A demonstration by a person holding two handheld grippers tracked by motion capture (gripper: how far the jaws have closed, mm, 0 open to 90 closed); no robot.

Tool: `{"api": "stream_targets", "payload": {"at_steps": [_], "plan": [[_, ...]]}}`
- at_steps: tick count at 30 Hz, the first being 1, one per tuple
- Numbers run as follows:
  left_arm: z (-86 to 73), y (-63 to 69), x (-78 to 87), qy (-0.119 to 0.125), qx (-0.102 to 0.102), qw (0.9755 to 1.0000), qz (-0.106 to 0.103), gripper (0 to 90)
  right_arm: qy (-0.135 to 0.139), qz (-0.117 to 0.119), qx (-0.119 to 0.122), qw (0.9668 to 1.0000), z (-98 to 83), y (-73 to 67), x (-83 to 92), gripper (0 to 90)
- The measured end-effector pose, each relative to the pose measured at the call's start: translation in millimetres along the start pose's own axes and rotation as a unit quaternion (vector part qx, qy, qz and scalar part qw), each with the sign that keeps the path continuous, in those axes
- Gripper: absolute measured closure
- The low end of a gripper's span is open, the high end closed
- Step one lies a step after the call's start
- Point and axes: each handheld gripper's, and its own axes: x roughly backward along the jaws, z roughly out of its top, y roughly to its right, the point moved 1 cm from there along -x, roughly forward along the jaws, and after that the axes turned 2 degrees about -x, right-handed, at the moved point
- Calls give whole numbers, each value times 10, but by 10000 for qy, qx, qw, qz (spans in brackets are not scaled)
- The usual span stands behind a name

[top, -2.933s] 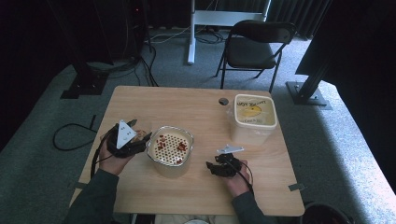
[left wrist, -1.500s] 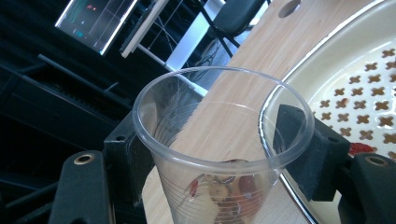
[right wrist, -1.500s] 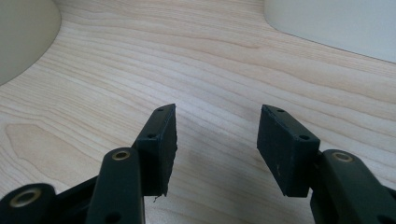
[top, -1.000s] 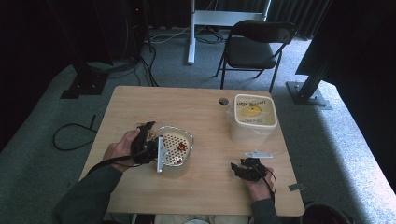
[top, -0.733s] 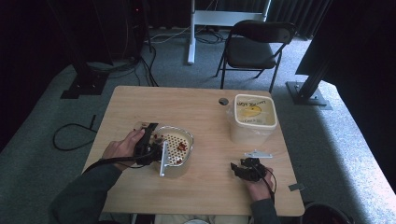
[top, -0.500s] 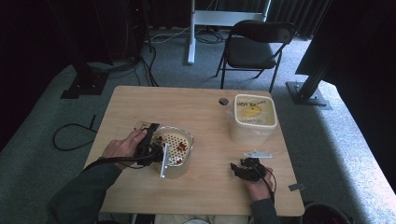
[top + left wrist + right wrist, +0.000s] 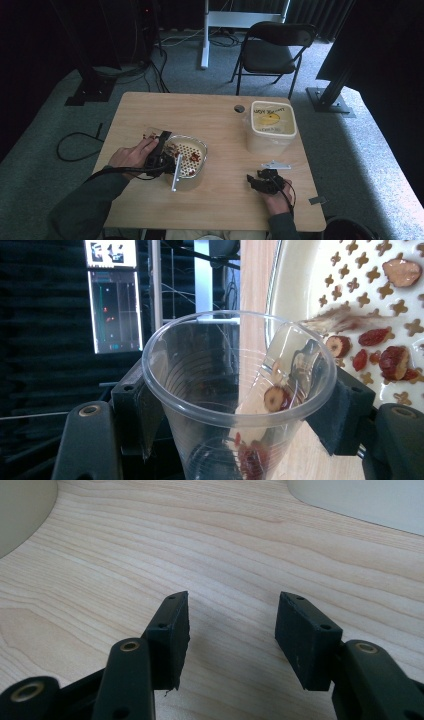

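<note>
A clear plastic cup is tipped sideways over the round bowl with holes near the desk's left edge; red dried fruits lie inside.

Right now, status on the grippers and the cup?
Left gripper clamped on clear plastic cup, tipped over perforated white bowl, dried red dates spilling in. Right gripper open, empty.

Left gripper w/ clear plastic cup now tipped over perforated cream strainer bowl, red dried dates spilling in; right gripper pulled back toward table edge.
</note>
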Motion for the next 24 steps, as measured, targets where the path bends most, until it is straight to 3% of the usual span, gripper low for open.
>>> {"api": "stream_targets", "payload": {"at_steps": [18, 24], "plan": [[16, -13, 3, -9, -203, 9997, 126, 319, 9, 8, 0, 10000, 0, -1, -4, 468], [23, 16, 5, -25, -374, 9990, 233, 318, 14, 11, -4, 10000, 0, 0, -4, 468]]}}
